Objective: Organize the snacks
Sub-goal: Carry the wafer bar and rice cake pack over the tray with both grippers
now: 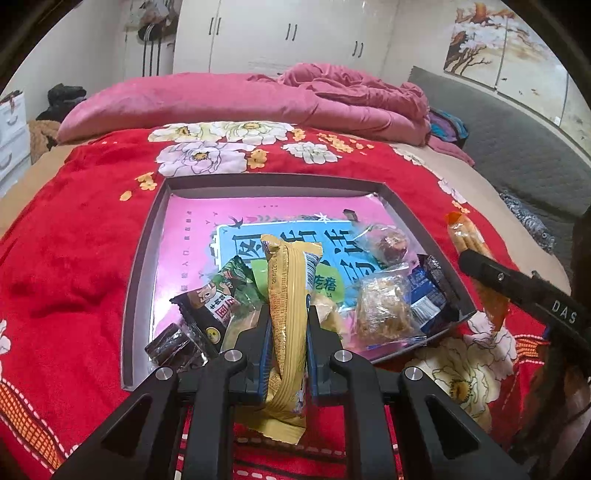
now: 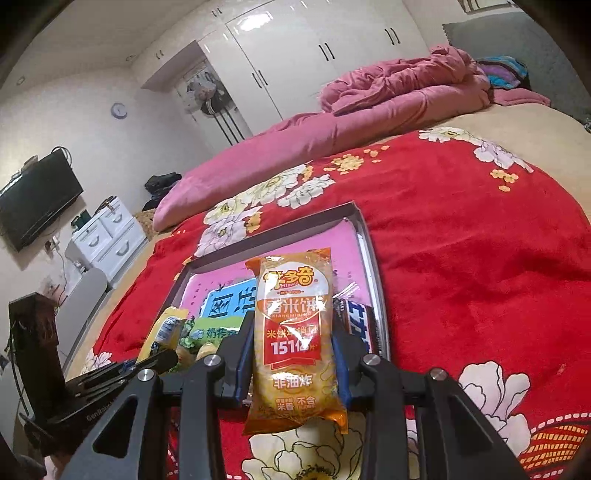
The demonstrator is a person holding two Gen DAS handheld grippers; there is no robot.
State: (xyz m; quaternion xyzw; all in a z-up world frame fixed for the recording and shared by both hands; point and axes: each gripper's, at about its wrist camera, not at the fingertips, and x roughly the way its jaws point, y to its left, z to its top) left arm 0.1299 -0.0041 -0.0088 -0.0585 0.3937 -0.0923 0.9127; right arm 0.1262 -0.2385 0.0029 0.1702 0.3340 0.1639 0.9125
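Several snacks are already gathered in the tray (image 1: 144, 236), while a yellow wafer pack (image 1: 286, 295) is clamped in the left gripper (image 1: 287, 314) and an orange rice-cracker pack (image 2: 295, 339) in the right gripper (image 2: 293, 339), both held over its near edge, not yet set down.

Home bedroom: bed w/ red floral blanket (image 1: 81, 229), pink duvet (image 1: 221, 99), white wardrobe (image 1: 280, 33), wall TV (image 2: 35, 197).

Box's (image 1: 146, 236) far half free, near half snack-crowded (image 1: 384, 308)
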